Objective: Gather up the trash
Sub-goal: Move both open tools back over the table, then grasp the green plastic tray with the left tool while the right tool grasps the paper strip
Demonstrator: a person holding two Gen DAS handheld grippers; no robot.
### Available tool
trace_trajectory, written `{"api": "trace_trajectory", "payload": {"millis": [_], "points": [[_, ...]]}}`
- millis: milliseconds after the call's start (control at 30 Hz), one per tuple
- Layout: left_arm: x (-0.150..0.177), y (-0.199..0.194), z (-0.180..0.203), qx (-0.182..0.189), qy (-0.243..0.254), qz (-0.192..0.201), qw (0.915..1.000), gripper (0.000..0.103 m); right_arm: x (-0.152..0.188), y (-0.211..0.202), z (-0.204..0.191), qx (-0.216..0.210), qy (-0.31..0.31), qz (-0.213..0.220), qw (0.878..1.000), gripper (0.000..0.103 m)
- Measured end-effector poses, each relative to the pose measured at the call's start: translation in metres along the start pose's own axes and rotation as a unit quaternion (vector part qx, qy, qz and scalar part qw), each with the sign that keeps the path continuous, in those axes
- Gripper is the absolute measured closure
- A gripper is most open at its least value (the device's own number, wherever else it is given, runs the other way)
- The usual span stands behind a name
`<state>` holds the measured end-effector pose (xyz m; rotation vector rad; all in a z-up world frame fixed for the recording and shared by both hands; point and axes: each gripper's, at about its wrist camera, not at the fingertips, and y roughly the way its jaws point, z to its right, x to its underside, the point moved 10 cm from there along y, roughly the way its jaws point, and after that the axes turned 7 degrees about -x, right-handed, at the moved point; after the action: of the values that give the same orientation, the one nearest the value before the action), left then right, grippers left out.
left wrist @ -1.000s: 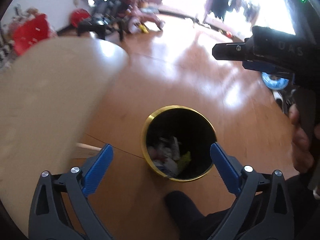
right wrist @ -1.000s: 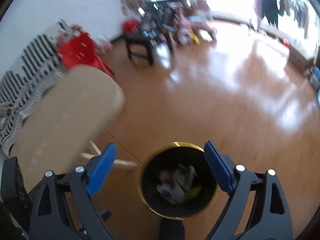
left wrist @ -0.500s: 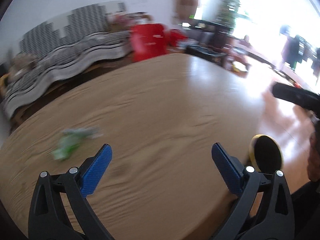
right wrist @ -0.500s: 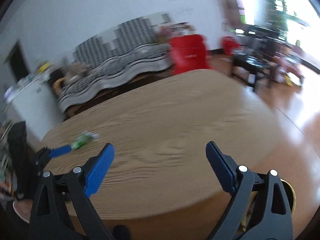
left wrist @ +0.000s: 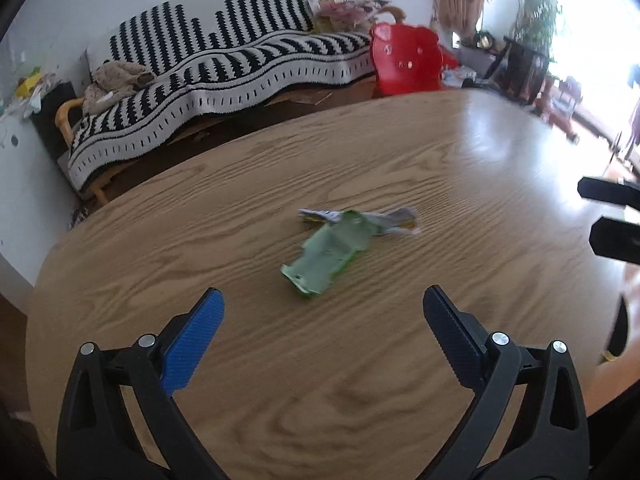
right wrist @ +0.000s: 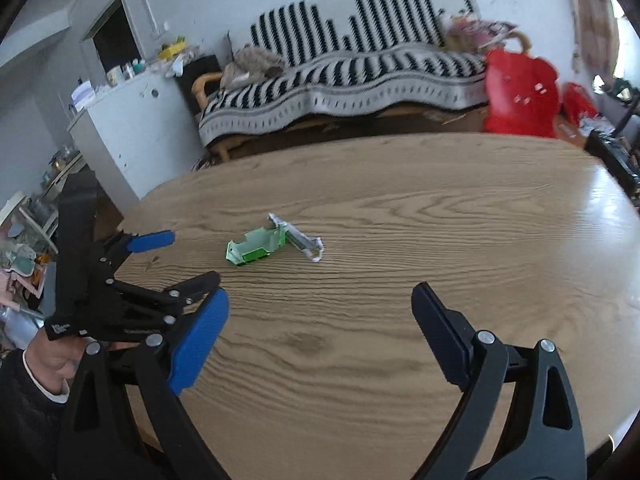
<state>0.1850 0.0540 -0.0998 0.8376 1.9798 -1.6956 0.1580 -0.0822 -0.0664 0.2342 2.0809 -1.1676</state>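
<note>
I have both tools over the near edge of the round wooden table, tilted down at its top. The left gripper stands wide with nothing between its blue pads, and the right gripper is just as wide and empty.

The trash sits near the middle of the table, well away from every edge: a flattened green wrapper with a crumpled white-and-silver wrapper touching its far end. In the left wrist view the green piece lies straight ahead of the left tool, almost centred between the jaws, its long axis running diagonally from near-left to far-right. In the right wrist view the same pair lies ahead and off to the left of centre, closer to the left tool's blue tip than to my right jaws.

So I judge the left hand to be the nearer and better lined up. The catch is the axis: the green wrapper lies slantwise to the line between the jaws, so I would roll the wrist until the pads can close across its narrow width. It looks thin and flat on the wood, so I expect to need the tips right down on the surface, and the white wrapper may drag along or be left for the right tool.
</note>
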Motion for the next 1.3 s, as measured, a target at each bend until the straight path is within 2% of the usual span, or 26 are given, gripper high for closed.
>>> {"api": "trace_trajectory", "payload": {"millis": [133,267,333,433,533,600,633,700,733,767,800,867,900,1033,1300], "points": [[0.002,0.027,0.002,0.024,-0.020,-0.013,0.9994,0.006,-0.011,0.049,0.005,0.001,-0.034,-0.034,0.999,0.014],[0.002,0.058,0.002,0.027,-0.019,-0.030,0.9990,0.006,-0.017,0.092,0.012,-0.005,-0.056,-0.062,0.996,0.015],[0.002,0.068,0.003,0.042,-0.025,-0.041,0.9979,0.006,-0.017,0.112,0.014,-0.010,-0.065,-0.080,0.995,0.017],[0.001,0.077,0.002,0.034,-0.016,-0.048,0.9981,0.006,-0.014,0.139,0.015,-0.013,-0.079,-0.103,0.991,0.021],[-0.002,0.082,0.004,0.023,-0.002,-0.043,0.9988,0.007,-0.012,0.159,0.018,-0.021,-0.079,-0.119,0.990,0.029],[-0.003,0.085,0.006,0.024,0.005,-0.042,0.9988,0.012,-0.017,0.166,0.018,-0.022,-0.081,-0.118,0.990,0.032],[-0.004,0.084,0.008,0.028,0.006,-0.038,0.9989,0.015,-0.018,0.168,0.017,-0.026,-0.082,-0.118,0.989,0.037],[-0.006,0.082,0.010,0.036,0.003,-0.035,0.9987,0.029,-0.019,0.170,0.014,-0.030,-0.087,-0.119,0.989,0.050],[-0.006,0.082,0.010,0.040,0.001,-0.034,0.9986,0.034,-0.019,0.172,0.012,-0.026,-0.095,-0.119,0.988,0.062],[-0.006,0.081,0.009,0.038,0.001,-0.032,0.9988,0.044,-0.020,0.173,0.009,-0.026,-0.101,-0.120,0.987,0.075],[-0.006,0.079,0.009,0.036,0.002,-0.030,0.9989,0.056,-0.020,0.173,0.008,-0.024,-0.106,-0.122,0.987,0.079],[-0.005,0.077,0.010,0.033,0.004,-0.031,0.9989,0.064,-0.018,0.171,0.006,-0.020,-0.108,-0.122,0.986,0.082],[-0.005,0.076,0.010,0.032,0.005,-0.032,0.9989,0.065,-0.018,0.170,0.004,-0.021,-0.108,-0.122,0.986,0.082],[-0.001,0.071,0.016,0.034,0.014,-0.037,0.9987,0.065,-0.018,0.161,0.009,-0.007,-0.100,-0.114,0.988,0.083],[-0.012,0.043,0.027,0.029,0.007,-0.016,0.9994,0.066,-0.019,0.102,0.034,0.037,-0.082,-0.086,0.992,0.083]]}}
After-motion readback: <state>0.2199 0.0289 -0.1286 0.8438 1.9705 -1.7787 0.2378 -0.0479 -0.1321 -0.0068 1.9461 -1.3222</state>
